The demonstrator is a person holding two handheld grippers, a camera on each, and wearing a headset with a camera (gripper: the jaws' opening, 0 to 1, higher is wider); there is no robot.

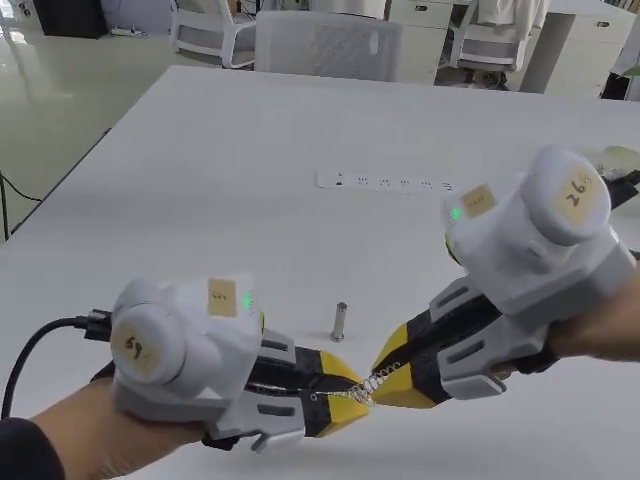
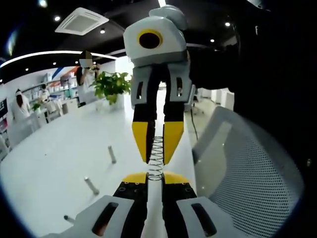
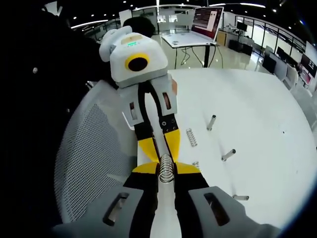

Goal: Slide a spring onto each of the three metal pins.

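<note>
The left gripper (image 1: 340,398) and right gripper (image 1: 392,375) meet tip to tip, each nearly closed and pinching one end of a thin wire spring (image 1: 370,383) strung between them. It looks light and bendy, likely to flick free, so hold the end coils gently. An upright metal pin (image 1: 340,322) stands just beyond the tips, and a spare spring (image 3: 191,137) lies ahead of the right gripper

Left gripper (image 1: 345,402): white rounded housing, black jaws tipped yellow, green LED (image 1: 245,300) lit. Handwritten round tag (image 1: 140,347) reads roughly "69". Black cable (image 1: 30,350) at rear. Right gripper (image 1: 392,385): same build, marked "26". Dark sleeve (image 1: 20,450) on left forearm.
</note>
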